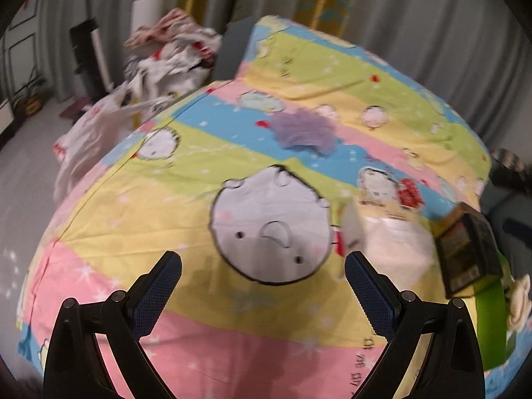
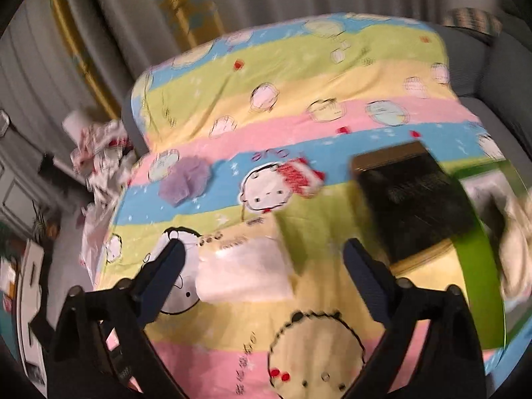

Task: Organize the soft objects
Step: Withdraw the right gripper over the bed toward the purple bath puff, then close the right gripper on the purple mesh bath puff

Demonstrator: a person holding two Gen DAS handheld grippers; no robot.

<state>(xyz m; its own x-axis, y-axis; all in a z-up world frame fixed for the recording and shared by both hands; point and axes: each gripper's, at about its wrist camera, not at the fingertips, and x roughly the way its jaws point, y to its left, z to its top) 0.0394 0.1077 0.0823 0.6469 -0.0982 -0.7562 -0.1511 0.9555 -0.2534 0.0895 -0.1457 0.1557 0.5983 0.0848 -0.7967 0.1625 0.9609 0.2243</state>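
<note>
Both tools, left and right, gape empty; blur risks the right one missing the white plastic-wrapped tissue pack.

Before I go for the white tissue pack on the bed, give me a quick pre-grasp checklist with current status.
1. Right gripper open, nothing between the jaws: ok.
2. Left gripper open and empty: ok.
3. White tissue pack lying free on the bedspread, ahead of the right gripper: ok.
4. Black box apart from the pack: ok.
5. Image sharp enough to judge alignment: not ok, both views blurred.
6. Purple pouf clear of the path: ok.
</note>
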